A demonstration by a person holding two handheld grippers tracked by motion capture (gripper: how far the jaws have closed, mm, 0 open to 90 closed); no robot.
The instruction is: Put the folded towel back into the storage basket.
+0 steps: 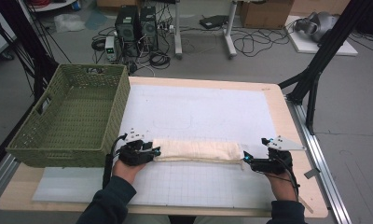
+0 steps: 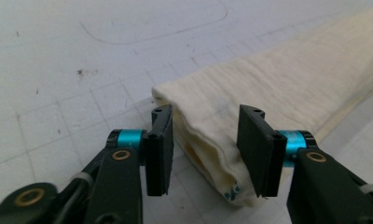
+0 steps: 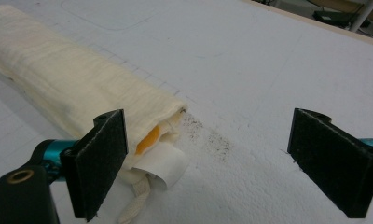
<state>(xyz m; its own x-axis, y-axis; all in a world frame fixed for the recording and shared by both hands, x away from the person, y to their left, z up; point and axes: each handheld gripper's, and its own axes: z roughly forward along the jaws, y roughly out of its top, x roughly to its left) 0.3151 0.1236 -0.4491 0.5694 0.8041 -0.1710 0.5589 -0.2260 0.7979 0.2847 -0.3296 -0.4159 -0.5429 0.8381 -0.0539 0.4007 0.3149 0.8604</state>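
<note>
High view, table: a light wooden table (image 1: 292, 121) held a white grid mat (image 1: 203, 112).
Basket: a green woven basket (image 1: 72, 116) sat on the left side of the table.
Room: a grey floor with computer boxes (image 1: 137, 25), cables and cardboard boxes lay behind the table.
Cloth: a folded cream cloth (image 1: 198, 150) lay in a long strip on the mat, between both hands.
Left gripper (image 2: 205, 149): its jaws were half closed around the cloth's left end, one on each side; the pads did not squeeze it.
Right gripper (image 3: 222, 163): its jaws stood wide; one jaw was just beside the cloth's right end.
Hands: both rested low, near the front edge.
</note>
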